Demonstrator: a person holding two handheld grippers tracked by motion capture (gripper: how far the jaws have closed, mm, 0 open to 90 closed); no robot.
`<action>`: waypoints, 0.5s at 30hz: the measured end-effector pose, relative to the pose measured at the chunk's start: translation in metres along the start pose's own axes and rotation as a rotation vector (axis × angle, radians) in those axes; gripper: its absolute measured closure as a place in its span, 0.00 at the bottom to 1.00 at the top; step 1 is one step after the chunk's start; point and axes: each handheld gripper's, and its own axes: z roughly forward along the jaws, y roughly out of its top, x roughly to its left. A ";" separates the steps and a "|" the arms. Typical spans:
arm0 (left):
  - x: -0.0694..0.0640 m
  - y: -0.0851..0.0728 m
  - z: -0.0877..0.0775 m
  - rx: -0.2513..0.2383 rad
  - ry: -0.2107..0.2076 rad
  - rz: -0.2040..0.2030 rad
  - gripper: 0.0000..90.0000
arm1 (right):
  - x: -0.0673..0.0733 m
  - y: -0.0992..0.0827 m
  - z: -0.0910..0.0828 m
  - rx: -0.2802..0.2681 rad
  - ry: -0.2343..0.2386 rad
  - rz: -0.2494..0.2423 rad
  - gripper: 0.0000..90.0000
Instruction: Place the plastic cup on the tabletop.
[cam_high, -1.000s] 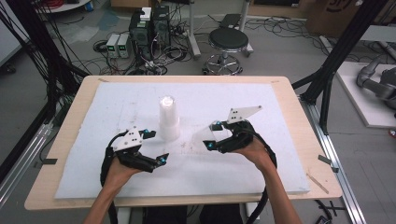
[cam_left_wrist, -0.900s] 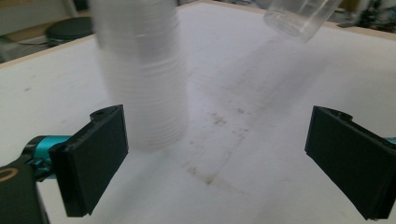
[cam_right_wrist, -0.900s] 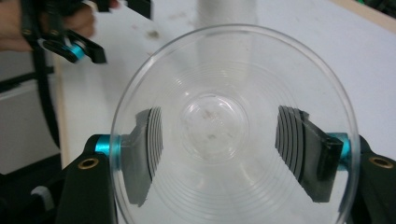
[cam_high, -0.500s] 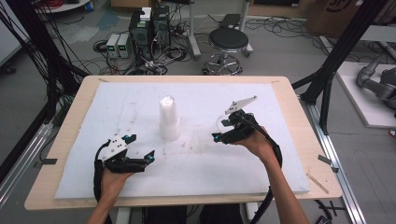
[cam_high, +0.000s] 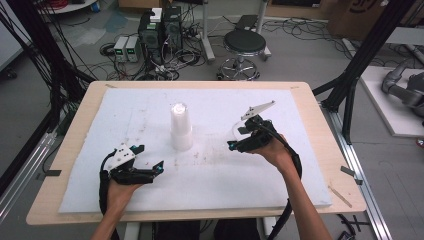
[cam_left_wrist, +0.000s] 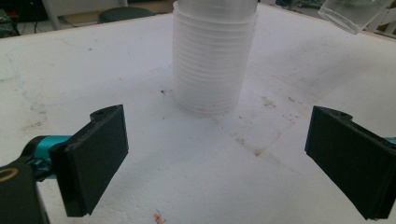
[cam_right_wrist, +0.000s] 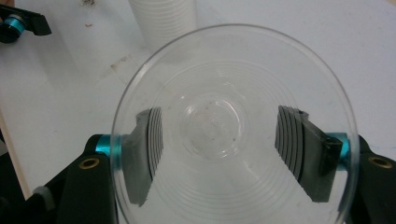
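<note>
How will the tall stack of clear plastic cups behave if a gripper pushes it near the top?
The stack of cups stands tall on a narrow base, so a high push would probably tip it. The thin clear walls suggest that it is light and may slide on the white foam mat. The nested cups could also separate.

1. The left gripper (cam_left_wrist: 219, 158) reaches over a desk (cam_left_wrist: 93, 84) covered in white, speckled foam, its two black jaws spread wide apart with nothing between them.
2. Straight ahead, beyond the jaws, a stack of clear plastic cups (cam_left_wrist: 212, 56) stands upright on the foam.
3. At the top right corner, a single clear cup (cam_left_wrist: 352, 14) hangs tilted above the desk, well apart from the stack.
</note>
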 end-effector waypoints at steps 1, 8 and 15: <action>0.001 -0.001 0.001 -0.001 -0.005 -0.002 0.07 | -0.001 0.000 0.001 0.007 -0.003 0.010 0.36; 0.000 -0.003 0.002 0.010 -0.010 -0.005 0.07 | -0.005 0.000 0.006 0.024 -0.025 0.010 0.36; 0.001 -0.004 0.003 0.011 -0.017 -0.016 0.07 | -0.008 0.004 0.021 0.088 -0.080 0.015 0.36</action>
